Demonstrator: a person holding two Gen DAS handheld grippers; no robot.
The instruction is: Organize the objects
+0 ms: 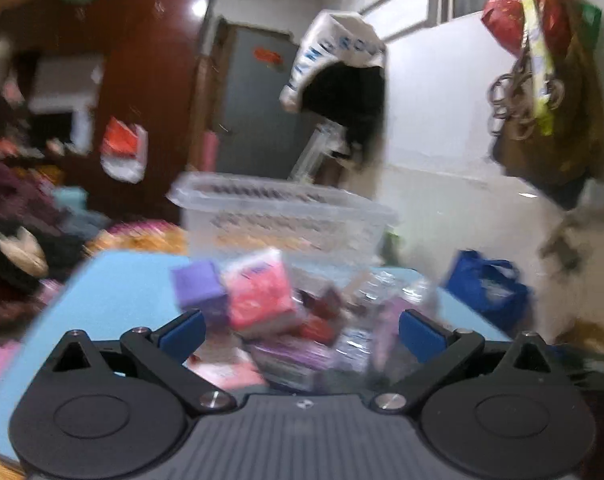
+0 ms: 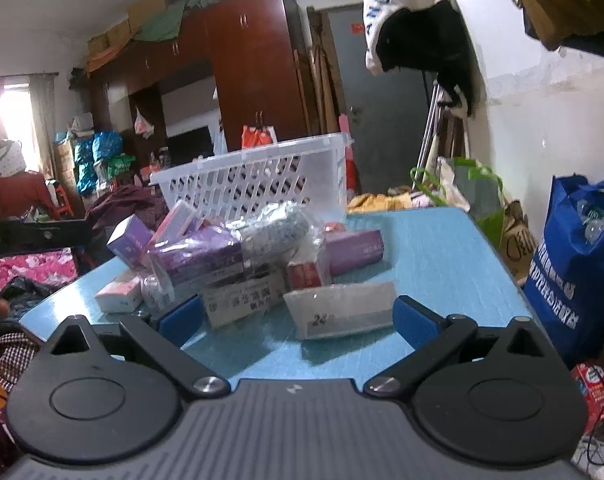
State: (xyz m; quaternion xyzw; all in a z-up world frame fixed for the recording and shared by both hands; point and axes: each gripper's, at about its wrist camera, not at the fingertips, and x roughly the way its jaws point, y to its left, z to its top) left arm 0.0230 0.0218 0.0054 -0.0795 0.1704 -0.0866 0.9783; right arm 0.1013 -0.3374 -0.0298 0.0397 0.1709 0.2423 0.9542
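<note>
A pile of small boxes and packets lies on a blue table [image 2: 442, 256]. Behind it stands a clear perforated basket [image 2: 258, 176], also in the blurred left wrist view [image 1: 286, 216]. In the right wrist view a white box marked 24 [image 2: 342, 312] lies nearest, with a purple box [image 2: 354, 248] and a foil packet [image 2: 278, 228] behind. My right gripper [image 2: 298, 320] is open and empty just before the white box. My left gripper [image 1: 302, 332] is open and empty, facing a purple box [image 1: 200, 284] and a pink packet [image 1: 258, 292].
A blue shopping bag [image 2: 574, 264] stands right of the table, with green bags [image 2: 474, 188] behind. A dark wooden wardrobe [image 2: 254, 72] and a grey door [image 2: 386, 120] fill the back. Clothes and clutter [image 2: 34, 268] lie at the left. A cap with black hair [image 2: 418, 20] hangs on the wall.
</note>
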